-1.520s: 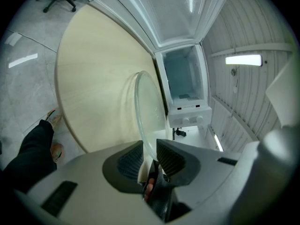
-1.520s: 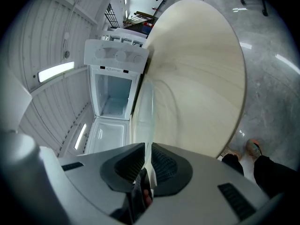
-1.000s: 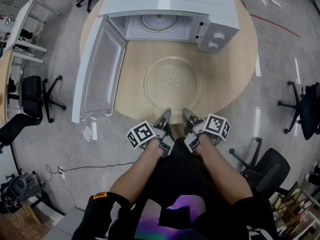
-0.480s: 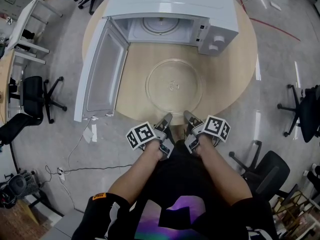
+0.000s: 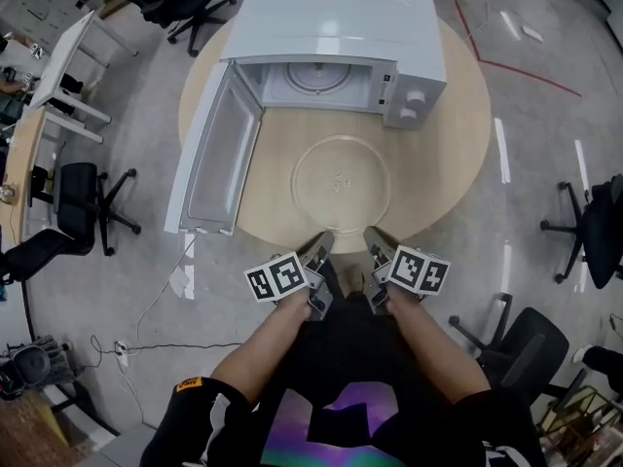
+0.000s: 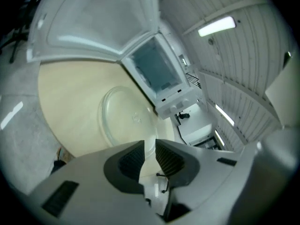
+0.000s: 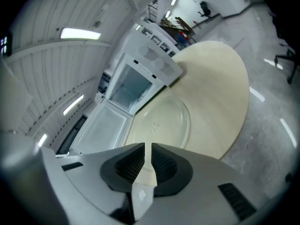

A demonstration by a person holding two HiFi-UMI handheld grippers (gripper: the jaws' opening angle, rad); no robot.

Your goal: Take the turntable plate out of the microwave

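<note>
One turntable plate [image 5: 341,181] outside microwave [image 5: 336,27]

The microwave [image 5: 341,27] stands at the far side of the desk [image 5: 453,154], its door [image 5: 216,154] swung out to my left, past the desk's left edge. The turntable plate [image 5: 341,181] lies flat on the desk, just in front of the microwave's open cavity. My left hand-held gripper [image 5: 321,244] and right hand-held gripper [image 5: 376,237] sit side by side at the desk's near edge, just short of the plate's near rim. On the floor [image 5: 545,95], one chair [image 5: 88,197] stands well to the left and another chair [image 5: 594,222] well to the right.
</note>
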